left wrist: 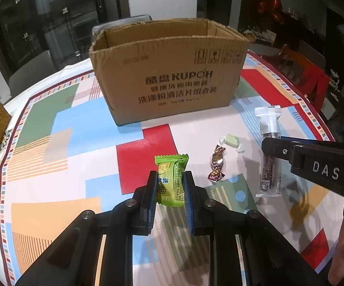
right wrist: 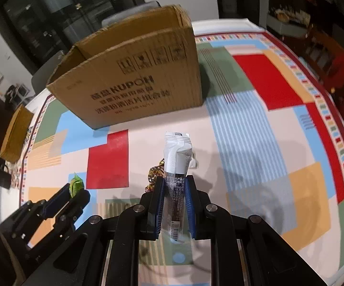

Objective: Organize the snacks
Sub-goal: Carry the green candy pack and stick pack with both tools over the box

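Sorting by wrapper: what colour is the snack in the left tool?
Bright green snack with yellow print; left wrist view shows it best.

A home dining room: a round table (left wrist: 59, 166) under a colourful patterned tablecloth (right wrist: 279, 109), grey chairs (left wrist: 32, 71) drawn up behind it, a dark glass-fronted cabinet (left wrist: 52, 12) against the wall, and what may be red balloons (left wrist: 271, 7) in the dim background.

Left tongs (left wrist: 170, 178) clamped on green snack packet (left wrist: 172, 178), cardboard box (left wrist: 169, 71) behind
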